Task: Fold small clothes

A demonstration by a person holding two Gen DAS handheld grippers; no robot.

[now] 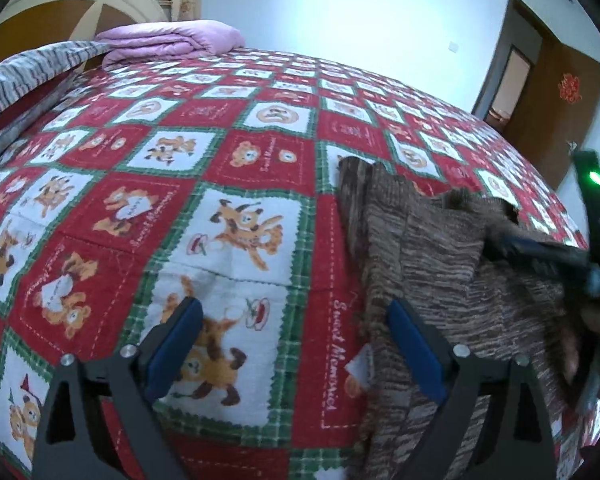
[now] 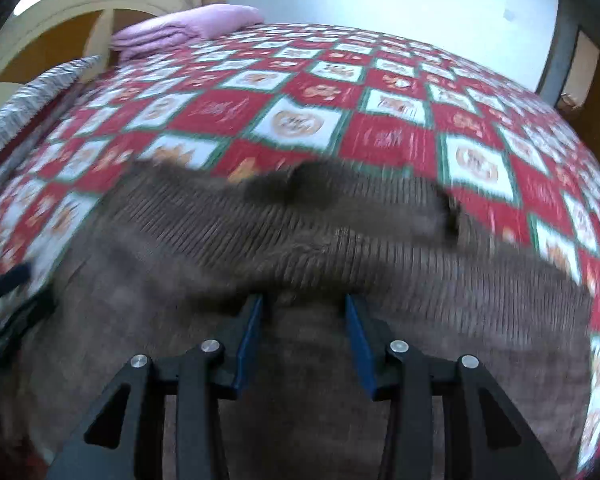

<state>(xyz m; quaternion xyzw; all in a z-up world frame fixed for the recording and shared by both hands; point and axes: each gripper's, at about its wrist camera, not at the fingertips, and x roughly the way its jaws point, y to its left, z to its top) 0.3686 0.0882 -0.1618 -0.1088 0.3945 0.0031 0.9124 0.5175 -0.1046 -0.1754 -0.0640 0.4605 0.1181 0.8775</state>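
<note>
Left wrist view: left gripper hangs over the bedspread, jaws spread wide, nothing between them. Only quilt shows in the gap. Its right pad sits at the left edge of the sweater, overlapping it in view; contact cannot be told. The sweater lies to the right of this gripper, a brown ribbed knit, part-folded, long axis running away from the camera toward the far side of the bed. Right gripper comes in from the right edge, blurred, lying over the sweater's far right part.

Right wrist view: right gripper is directly above the sweater, jaws about half apart. Knit fills the gap between the pads, but whether they pinch cloth cannot be told; the frame is motion-blurred. A thick fold ridge crosses just beyond the tips, left to right. Sweater spreads wide under and ahead of the gripper; bedspread shows beyond it. Left gripper is a dark blur at the left edge.

Judgement: right gripper is the nearer one, already over the knit. The left must shift right to reach the sweater's edge.

Sweater looks thick, soft, fuzzy-striped brown, with a dark collar patch at its far edge.
</note>
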